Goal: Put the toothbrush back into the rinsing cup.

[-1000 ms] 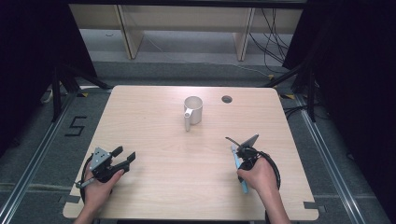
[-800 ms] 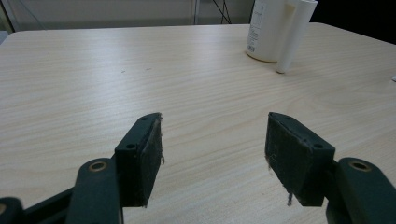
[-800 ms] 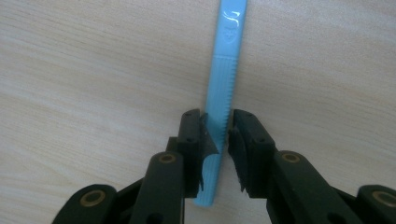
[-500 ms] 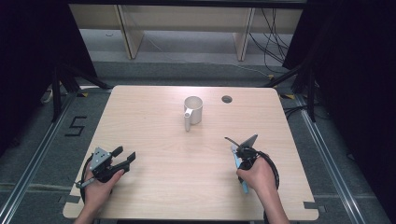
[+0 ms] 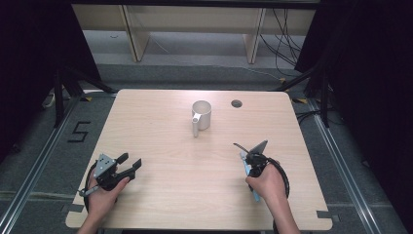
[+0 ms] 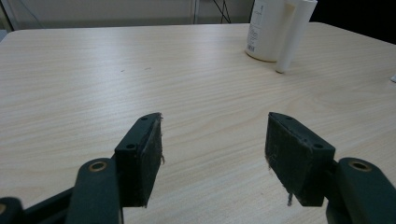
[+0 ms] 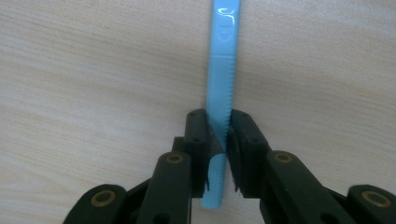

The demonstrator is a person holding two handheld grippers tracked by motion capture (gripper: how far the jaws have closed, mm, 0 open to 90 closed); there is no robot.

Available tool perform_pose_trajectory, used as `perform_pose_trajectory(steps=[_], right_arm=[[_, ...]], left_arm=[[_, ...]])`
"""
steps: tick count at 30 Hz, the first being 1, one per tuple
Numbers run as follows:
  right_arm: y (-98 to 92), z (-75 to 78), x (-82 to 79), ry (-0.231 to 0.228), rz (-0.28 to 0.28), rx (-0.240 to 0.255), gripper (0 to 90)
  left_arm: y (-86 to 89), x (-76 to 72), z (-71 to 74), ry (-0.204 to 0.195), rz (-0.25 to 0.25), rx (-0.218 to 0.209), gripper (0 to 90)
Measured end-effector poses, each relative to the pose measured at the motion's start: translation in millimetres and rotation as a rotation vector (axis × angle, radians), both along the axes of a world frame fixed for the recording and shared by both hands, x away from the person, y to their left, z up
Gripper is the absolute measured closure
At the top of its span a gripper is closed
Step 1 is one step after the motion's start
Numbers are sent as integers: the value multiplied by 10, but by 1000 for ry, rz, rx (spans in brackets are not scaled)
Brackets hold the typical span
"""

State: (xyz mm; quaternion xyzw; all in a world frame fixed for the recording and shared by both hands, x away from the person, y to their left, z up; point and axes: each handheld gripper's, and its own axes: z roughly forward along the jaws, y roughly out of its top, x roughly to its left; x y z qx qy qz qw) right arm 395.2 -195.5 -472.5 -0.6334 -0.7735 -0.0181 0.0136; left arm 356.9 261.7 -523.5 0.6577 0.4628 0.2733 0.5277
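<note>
Left tongs (image 5: 130, 165): we hold them wide open and empty, low over the near left of the tabletop (image 5: 160, 126).
Mug (image 5: 200, 115): we see it upright at the far middle, handle toward us, well apart from both tongs; a small printed label sits low on its side, too small for us to read.
Right tongs (image 7: 217, 140): their jaws have just been closing, and we now have them pinched on the blue plastic knife (image 7: 223, 70) at the near right.
Knife marking: a faint embossed emblem near its far end, not legible.
Progress: we judge the grasp made; lifting and carrying the knife remain.
</note>
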Motion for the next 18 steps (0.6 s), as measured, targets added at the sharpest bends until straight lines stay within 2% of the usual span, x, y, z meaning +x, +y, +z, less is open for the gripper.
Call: perform_pose_trajectory(steps=[2, 3, 4, 7, 11, 18], right_arm=[[8, -1, 5, 6, -13, -8, 788], [2, 5, 15, 23, -7, -11, 790], [-14, -3, 16, 18, 12, -16, 791], [-1, 4, 15, 20, -4, -11, 792], [5, -2, -6, -2, -20, 1, 793], [-36, 49, -5, -7, -15, 8, 794]], left_arm=[[0, 0, 0, 0, 0, -1, 365], [3, -9, 7, 9, 3, 7, 365], [5, -10, 9, 11, 4, 7, 365], [5, -10, 8, 11, 4, 7, 365], [5, -10, 8, 11, 4, 6, 365], [5, -9, 8, 11, 4, 6, 365]])
